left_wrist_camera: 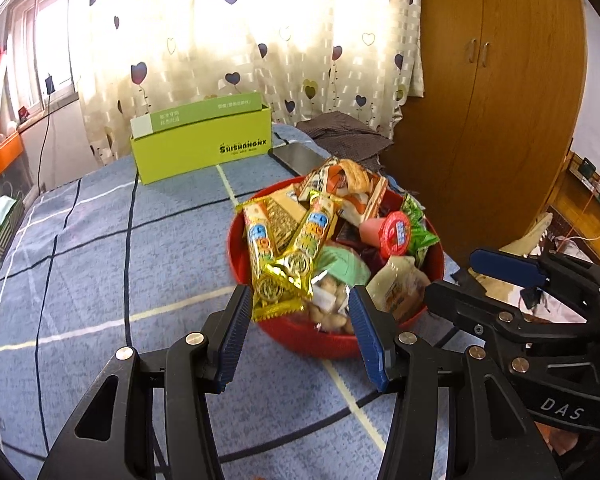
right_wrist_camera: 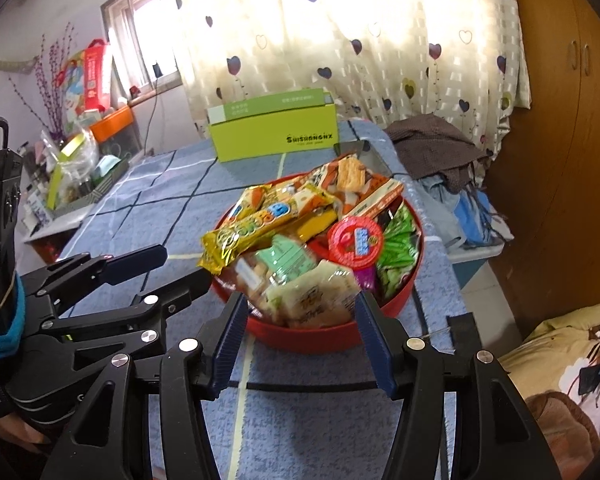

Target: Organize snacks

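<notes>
- Both claws spread, pinching nothing: left gripper (left_wrist_camera: 298, 300), right gripper (right_wrist_camera: 300, 304).
- Red bowl (left_wrist_camera: 324, 340) of snacks sits at 12 o'clock, just beyond the tips.
- Gold packets (left_wrist_camera: 288, 248) look light, crinkly and slippery, so probably best pinched mid-body.
- Green box (left_wrist_camera: 204, 146) at 11 o'clock, further back.

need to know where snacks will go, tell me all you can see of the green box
The green box is a long lime-green cardboard carton with dark lettering on its front and a paler raised strip behind its open top. It stands upright on the blue checked cover, beyond the red bowl and apart from it, before the heart-print curtain. Its inside is hidden. Nothing visible touches it but the cover.
</notes>
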